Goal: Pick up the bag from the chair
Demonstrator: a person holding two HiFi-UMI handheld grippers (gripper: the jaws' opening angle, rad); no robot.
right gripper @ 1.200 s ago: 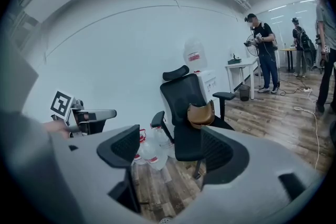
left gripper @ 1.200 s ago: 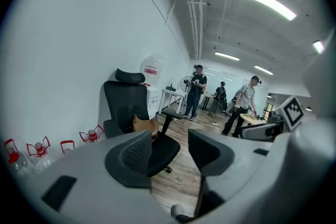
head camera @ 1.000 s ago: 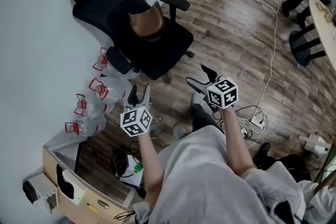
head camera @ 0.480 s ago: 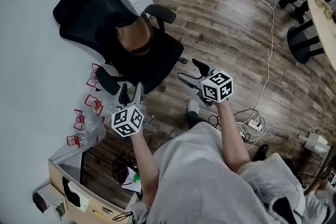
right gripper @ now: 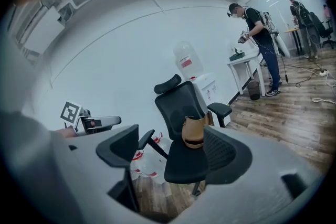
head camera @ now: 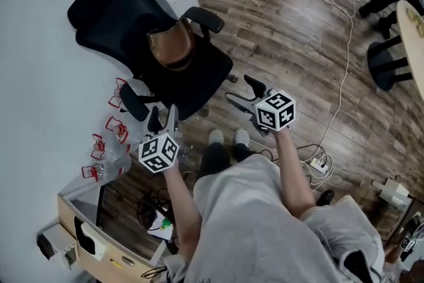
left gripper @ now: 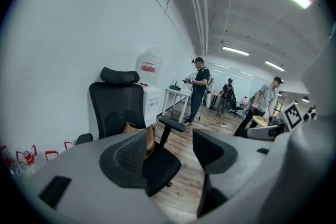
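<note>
Since the preceding frame a second shoe has come into view: both shoes (head camera: 216, 136) now show side by side on the wood floor (head camera: 291, 30), while my two grippers hold nearly the same places. Left gripper (head camera: 162, 121): I read its fingers as apart with nothing between them, near the chair's front edge. Right gripper (head camera: 242, 91): fingers likewise apart and empty, just off the seat. The brown bag (head camera: 171, 46) stands upright on the seat of the black office chair (head camera: 199, 79), against the backrest and clear of both grippers. Clear bottles (head camera: 112, 142) with red handles lie beside the chair.
</note>
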